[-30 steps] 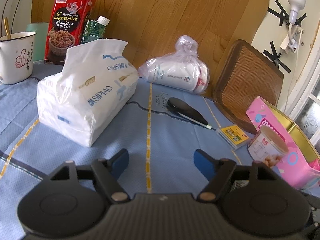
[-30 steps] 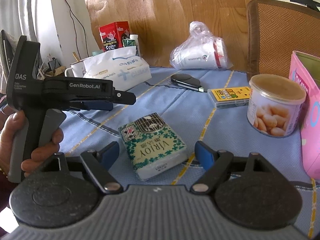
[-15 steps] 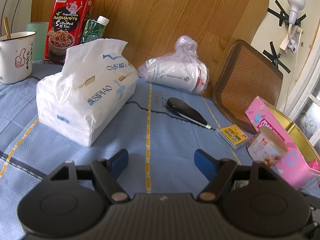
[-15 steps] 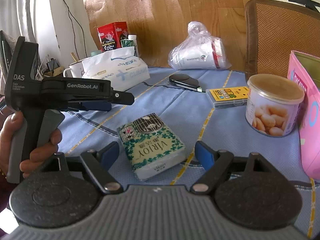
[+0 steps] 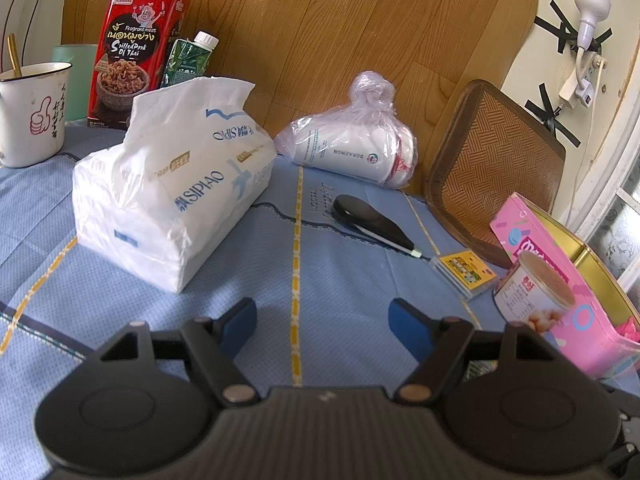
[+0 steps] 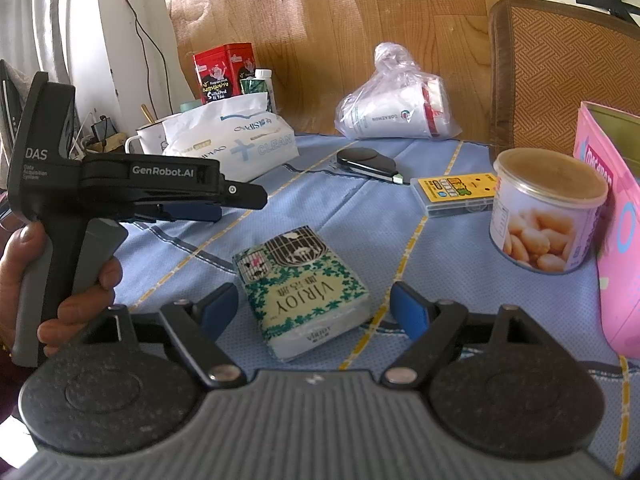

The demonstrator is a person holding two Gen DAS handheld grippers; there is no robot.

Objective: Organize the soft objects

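Blue tablecloth [image 6: 360, 216]; tissue pack [image 6: 302, 292] between gaping right tongs [image 6: 314, 312].

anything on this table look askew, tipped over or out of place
Mostly small things. The bagged stack of paper cups lies on its side by the wooden panel. The large tissue pack has its wrapper torn open and bunched up on top. The small green tissue pack sits skewed to the cloth's stripes. Nothing spilled.
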